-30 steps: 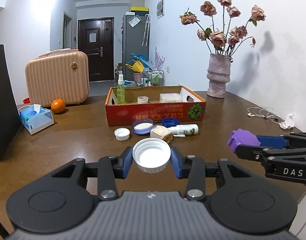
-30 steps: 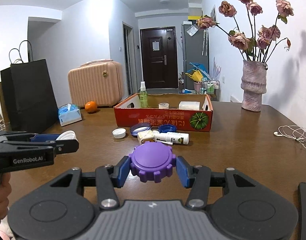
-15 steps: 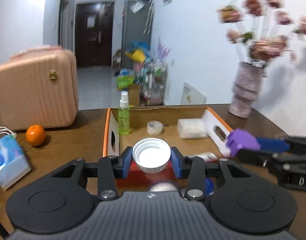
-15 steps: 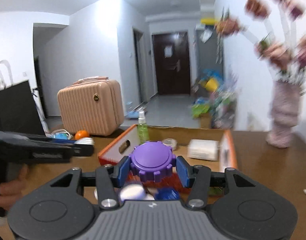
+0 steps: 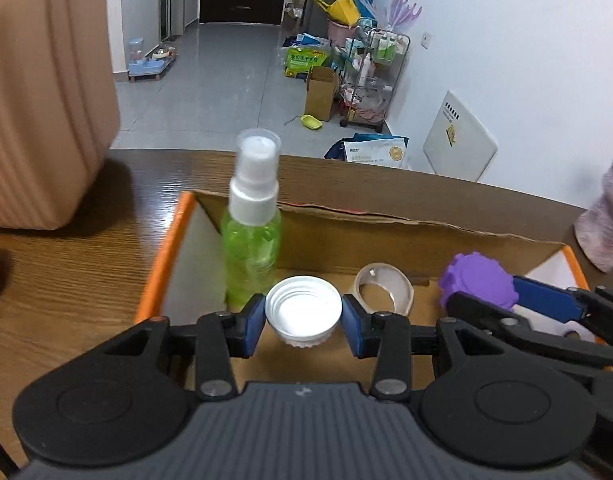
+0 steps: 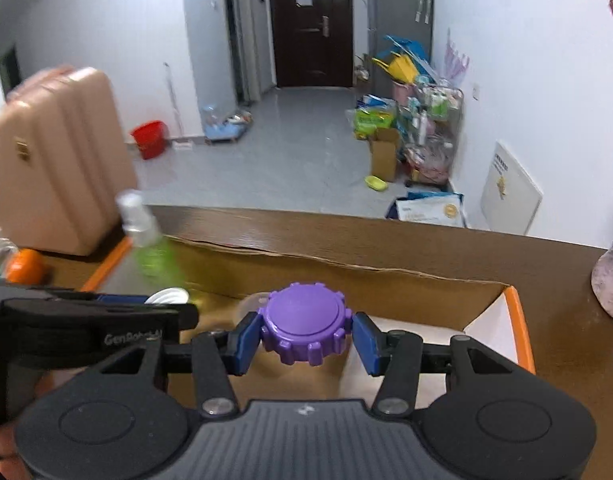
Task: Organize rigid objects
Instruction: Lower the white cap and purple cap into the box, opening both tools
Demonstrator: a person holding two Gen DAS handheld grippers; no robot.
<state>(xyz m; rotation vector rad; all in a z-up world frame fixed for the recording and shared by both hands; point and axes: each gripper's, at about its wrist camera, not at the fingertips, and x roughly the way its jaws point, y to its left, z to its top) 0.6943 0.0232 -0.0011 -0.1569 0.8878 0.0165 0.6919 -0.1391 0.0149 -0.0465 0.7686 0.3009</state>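
My left gripper [image 5: 303,322] is shut on a white lid [image 5: 303,308], held open side up over the cardboard box [image 5: 162,256], just in front of a green spray bottle [image 5: 251,240] and a tape roll [image 5: 384,287] inside it. My right gripper [image 6: 306,340] is shut on a purple ridged cap [image 6: 305,322] above the same box [image 6: 518,320], toward its right part. The purple cap also shows in the left wrist view [image 5: 477,286]. The white lid also shows in the right wrist view [image 6: 166,295].
A pink suitcase [image 5: 42,92] stands on the wooden table [image 5: 66,280] left of the box, with an orange [image 6: 24,266] beside it. A pink vase [image 6: 610,280] stands at the right. A white block [image 5: 546,320] lies in the box's right part.
Both grippers have moved forward and up from the table's front to above the box, each still holding its cap. The loose lids in front of the box have dropped out of view.
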